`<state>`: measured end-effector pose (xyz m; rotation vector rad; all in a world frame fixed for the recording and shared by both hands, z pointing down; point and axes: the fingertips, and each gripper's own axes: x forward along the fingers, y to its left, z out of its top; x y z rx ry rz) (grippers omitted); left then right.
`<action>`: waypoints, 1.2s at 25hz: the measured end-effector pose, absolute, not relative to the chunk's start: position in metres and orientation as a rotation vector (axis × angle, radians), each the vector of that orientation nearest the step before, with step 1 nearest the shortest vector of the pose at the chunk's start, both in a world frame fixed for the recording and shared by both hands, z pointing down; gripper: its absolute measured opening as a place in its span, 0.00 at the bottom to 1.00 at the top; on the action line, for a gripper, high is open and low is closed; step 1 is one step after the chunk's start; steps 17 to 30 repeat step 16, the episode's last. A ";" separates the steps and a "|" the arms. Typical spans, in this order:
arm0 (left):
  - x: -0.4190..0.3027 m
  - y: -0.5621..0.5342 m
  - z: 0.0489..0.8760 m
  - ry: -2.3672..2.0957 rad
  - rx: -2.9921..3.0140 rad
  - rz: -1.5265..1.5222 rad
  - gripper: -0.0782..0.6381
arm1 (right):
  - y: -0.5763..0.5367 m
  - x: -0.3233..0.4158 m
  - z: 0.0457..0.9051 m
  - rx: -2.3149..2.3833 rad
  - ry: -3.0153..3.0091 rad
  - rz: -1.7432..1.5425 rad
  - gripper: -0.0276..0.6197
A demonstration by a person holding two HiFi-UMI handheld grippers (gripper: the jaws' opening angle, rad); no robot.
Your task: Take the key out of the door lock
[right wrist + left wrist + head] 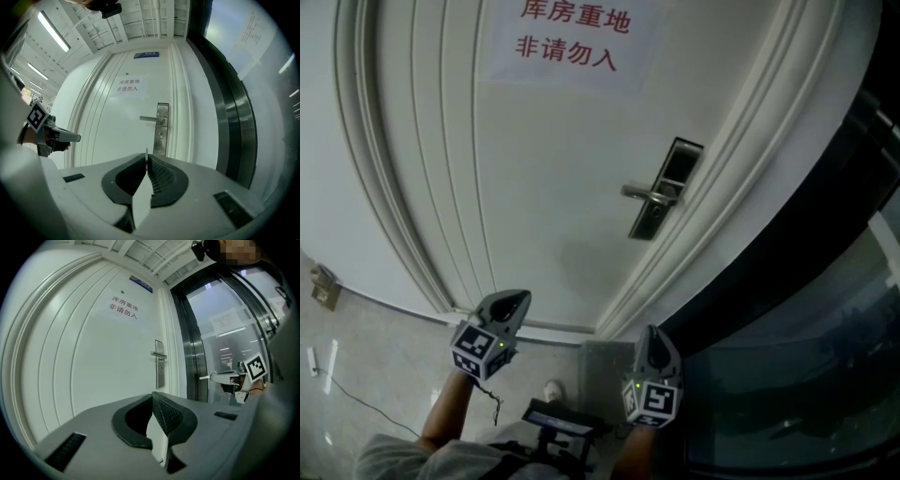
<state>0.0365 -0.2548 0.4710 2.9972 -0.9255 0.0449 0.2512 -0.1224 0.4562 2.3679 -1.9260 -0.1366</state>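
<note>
A white door (544, 178) carries a metal lock plate (664, 187) with a lever handle (645, 194). The keyhole (161, 134) below the lever shows no key in it. My right gripper (652, 330) hangs low, well short of the door, and is shut on a thin key (146, 153) seen edge-on between its tips. In the left gripper view the key (205, 377) sticks out of that gripper's tip. My left gripper (517, 298) is also low, to the left, shut with nothing in it (152, 397).
A paper sign with red characters (572, 37) hangs on the door and a small blue plate (146, 55) sits above it. A dark-framed glass wall (806, 281) runs along the right. A wall box (325, 286) and a thin cable (356, 398) lie at lower left.
</note>
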 end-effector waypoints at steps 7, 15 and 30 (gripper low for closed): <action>0.039 -0.252 0.472 -0.923 2.997 0.038 0.12 | -0.119 0.254 0.457 2.350 -1.926 -0.175 0.08; 0.040 -0.252 0.474 -0.924 2.993 0.040 0.12 | -0.118 0.253 0.457 2.359 -1.921 -0.152 0.08; 0.039 -0.252 0.474 -0.926 2.992 0.040 0.12 | -0.118 0.252 0.457 2.355 -1.925 -0.155 0.08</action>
